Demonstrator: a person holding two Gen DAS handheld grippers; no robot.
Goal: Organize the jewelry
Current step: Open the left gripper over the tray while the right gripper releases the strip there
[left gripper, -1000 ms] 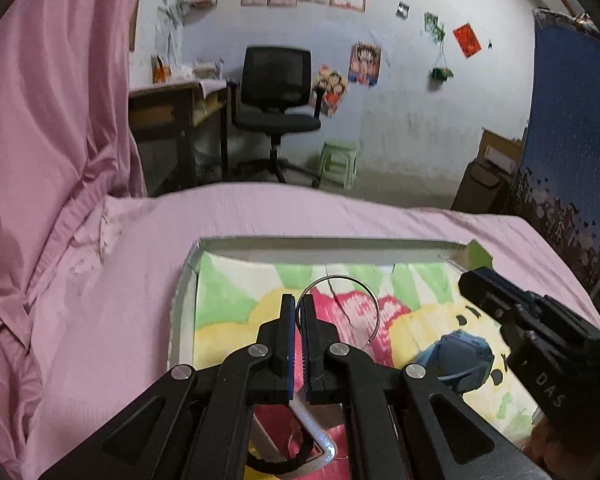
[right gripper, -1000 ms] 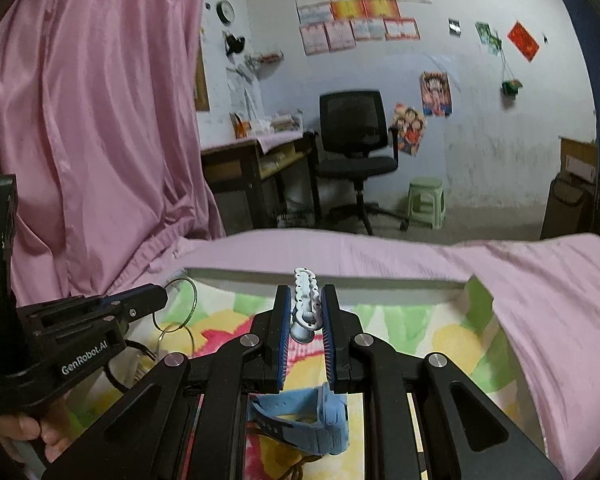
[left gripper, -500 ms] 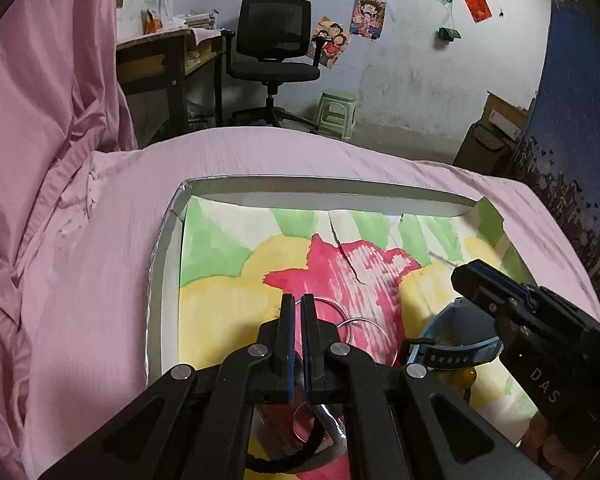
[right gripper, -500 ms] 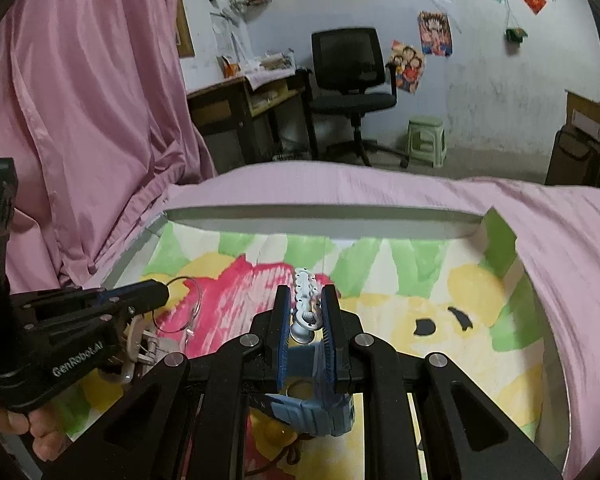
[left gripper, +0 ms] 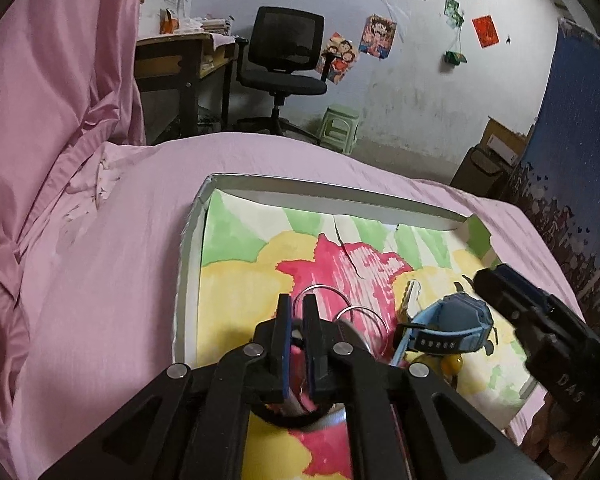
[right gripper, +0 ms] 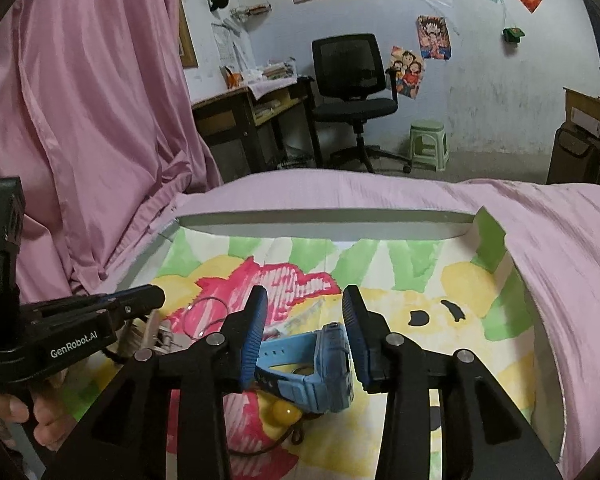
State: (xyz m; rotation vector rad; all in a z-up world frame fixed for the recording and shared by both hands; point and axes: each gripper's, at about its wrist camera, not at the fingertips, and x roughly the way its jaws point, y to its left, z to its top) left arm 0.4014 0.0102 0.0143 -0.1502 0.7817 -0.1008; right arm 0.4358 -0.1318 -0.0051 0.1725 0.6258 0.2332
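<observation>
A shallow box (left gripper: 328, 188) lined with bright painted paper lies on the pink bed. In it lie a blue watch (left gripper: 452, 326), a white bead bracelet (left gripper: 410, 300), thin silver hoops (left gripper: 320, 292), a yellow bead (right gripper: 282, 412) and a black cord. My left gripper (left gripper: 293, 304) is nearly shut around a silver hoop, low over the box. My right gripper (right gripper: 304, 300) is open and empty, just above the blue watch (right gripper: 320, 368). The left gripper (right gripper: 152, 298) also shows in the right wrist view, over the hoops (right gripper: 204, 316).
The pink bedsheet (left gripper: 100, 260) surrounds the box, with a pink curtain (right gripper: 80, 120) at the left. A desk (right gripper: 240, 120), black office chair (right gripper: 352, 92), green stool (right gripper: 428, 140) and cardboard boxes (left gripper: 488, 160) stand beyond the bed.
My right gripper opened and let go of the white bead bracelet, which now lies in the box beside the watch. Both grippers dropped lower over the box. The left still pinches the hoop.
</observation>
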